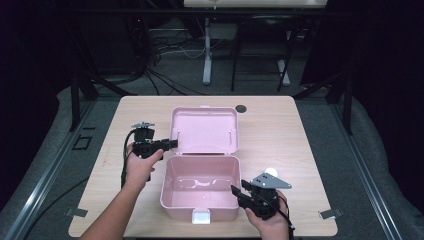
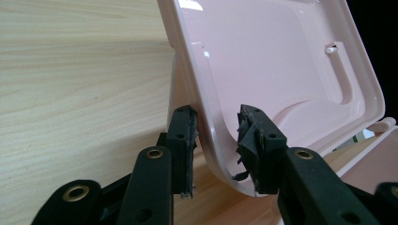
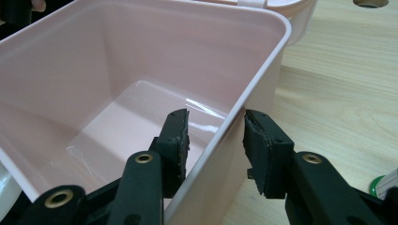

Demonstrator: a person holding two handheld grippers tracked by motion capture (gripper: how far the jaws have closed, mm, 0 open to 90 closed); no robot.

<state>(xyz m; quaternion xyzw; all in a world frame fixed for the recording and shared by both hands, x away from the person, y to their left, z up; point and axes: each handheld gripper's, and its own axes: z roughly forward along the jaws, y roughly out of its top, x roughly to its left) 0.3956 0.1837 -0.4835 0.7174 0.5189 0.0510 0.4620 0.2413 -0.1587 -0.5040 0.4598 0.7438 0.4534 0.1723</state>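
1. A pink box (image 1: 200,187) stands on the wooden table (image 1: 280,130), near the front edge and about midway between the left and right edges. Its interior is bare.
2. The pink lid (image 1: 204,130) is swung open and stands up behind the box, toward the middle of the table.
3. A white latch (image 1: 201,216) sits on the front wall of the box, at the table's front edge.
4. The left gripper (image 1: 172,144) is at the lid's left edge. In the left gripper view its jaws straddle the lid's rim (image 2: 213,136), partly open; one pad lies just beside the rim and the other stands clear of it, so there is no clamp.
5. The right gripper (image 1: 235,190) is at the box's right wall, near the front right corner of the box. In the right gripper view its jaws straddle that wall (image 3: 225,136), half open, with gaps on both sides.
6. A dark round hole (image 1: 241,108) lies in the table near the far edge, just right of the lid.
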